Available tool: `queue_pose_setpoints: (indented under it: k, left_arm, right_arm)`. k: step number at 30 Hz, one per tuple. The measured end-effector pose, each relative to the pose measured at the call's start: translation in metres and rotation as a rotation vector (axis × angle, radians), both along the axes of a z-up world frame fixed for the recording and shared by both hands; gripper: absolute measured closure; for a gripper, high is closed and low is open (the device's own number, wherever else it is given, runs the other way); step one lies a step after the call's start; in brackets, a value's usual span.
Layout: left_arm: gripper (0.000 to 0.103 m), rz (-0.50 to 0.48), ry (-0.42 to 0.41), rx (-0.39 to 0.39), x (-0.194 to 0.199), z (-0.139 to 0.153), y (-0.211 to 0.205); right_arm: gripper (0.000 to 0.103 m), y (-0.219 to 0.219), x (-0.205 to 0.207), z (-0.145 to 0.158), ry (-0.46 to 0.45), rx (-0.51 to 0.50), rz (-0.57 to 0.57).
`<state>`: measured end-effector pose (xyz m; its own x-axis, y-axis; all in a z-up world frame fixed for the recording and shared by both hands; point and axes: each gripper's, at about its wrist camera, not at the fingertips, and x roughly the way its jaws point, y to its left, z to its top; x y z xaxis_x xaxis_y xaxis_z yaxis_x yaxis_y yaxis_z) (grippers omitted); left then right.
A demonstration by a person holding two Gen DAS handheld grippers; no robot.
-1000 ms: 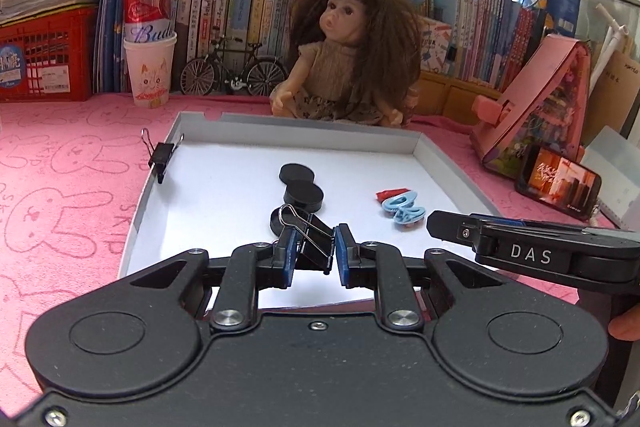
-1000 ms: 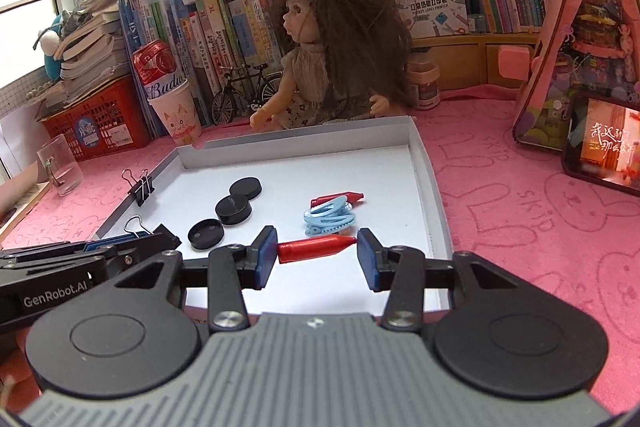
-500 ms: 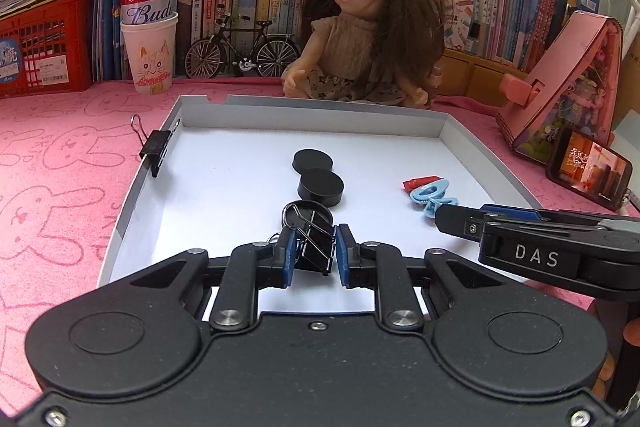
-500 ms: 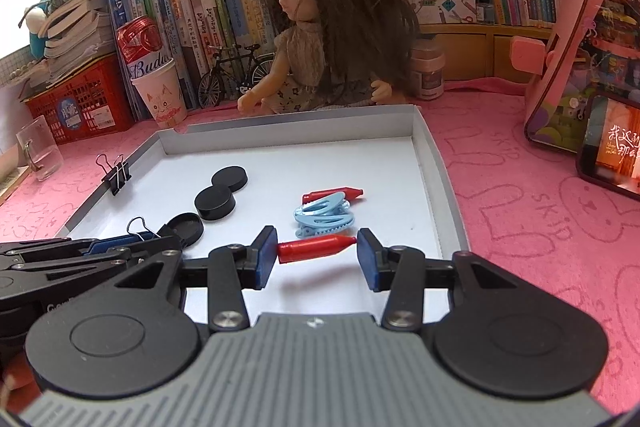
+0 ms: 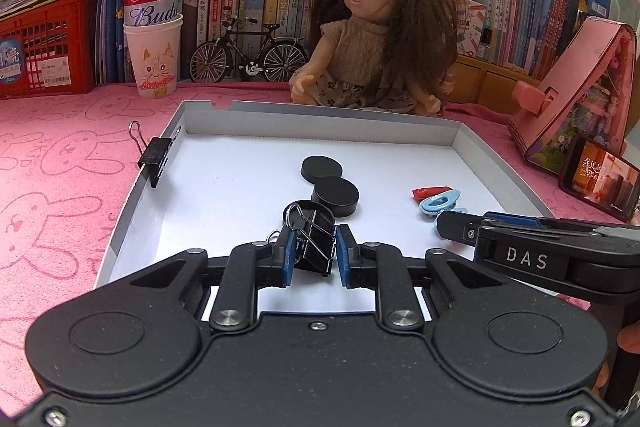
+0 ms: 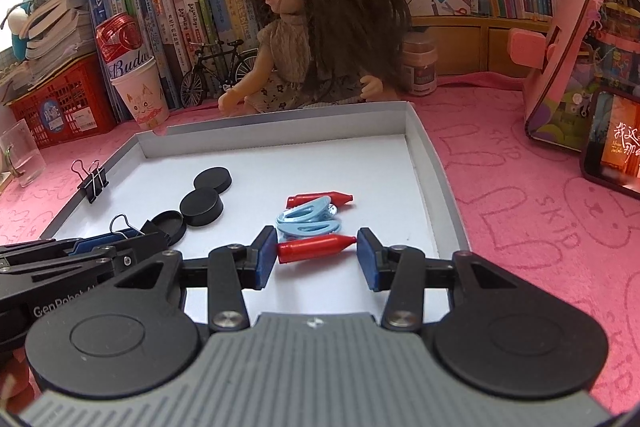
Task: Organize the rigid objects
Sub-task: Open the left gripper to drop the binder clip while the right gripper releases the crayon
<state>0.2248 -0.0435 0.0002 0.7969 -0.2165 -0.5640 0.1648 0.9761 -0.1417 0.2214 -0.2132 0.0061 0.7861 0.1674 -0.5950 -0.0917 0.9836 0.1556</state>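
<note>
My left gripper (image 5: 316, 251) is shut on a black binder clip (image 5: 314, 247), held low over the near part of the white tray (image 5: 320, 133). My right gripper (image 6: 316, 251) is shut on a red pen cap (image 6: 314, 249), gripped end to end just above the tray floor (image 6: 436, 179). In the tray lie three black discs (image 5: 335, 195), a second red cap (image 6: 320, 199) and light blue clips (image 6: 306, 219). Another black binder clip (image 5: 154, 157) is clamped on the tray's left rim. The right gripper's fingers (image 5: 460, 227) show at the right of the left wrist view.
A doll (image 5: 372, 39) sits right behind the tray. A paper cup with a red can (image 5: 152, 39), a toy bicycle (image 5: 248, 57) and books line the back. A pink house-shaped box (image 5: 580, 95) and a phone (image 5: 596, 179) stand at the right on the pink cloth.
Both grippers have edged forward and a little lower over the tray, each keeping its hold. The discs and the doll look closer now.
</note>
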Motion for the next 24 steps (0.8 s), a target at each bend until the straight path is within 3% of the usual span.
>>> queue_pose_setpoints:
  k: [4,6,9,14,24]
  left_arm:
    - [0.083,0.003,0.004,-0.009,-0.002,0.002,0.001]
    - [0.076,0.002,-0.004,-0.007,-0.005,0.004,0.002]
    - [0.063,-0.004,-0.027,0.002,-0.011,0.009,0.001]
    - [0.051,-0.041,-0.073,0.008,-0.027,0.020,0.001]
    - [0.044,-0.101,-0.116,0.026,-0.062,0.031,0.003]
  right_arm:
    - [0.050,-0.002,-0.003,0.002,-0.003,0.023,-0.003]
    - [0.040,-0.003,-0.005,0.004,-0.011,0.023,-0.002]
    - [0.038,-0.004,-0.010,0.009,-0.026,0.019,0.005]
    - [0.034,-0.006,-0.022,0.019,-0.056,0.015,0.022]
    - [0.028,-0.008,-0.053,0.030,-0.099,-0.035,0.079]
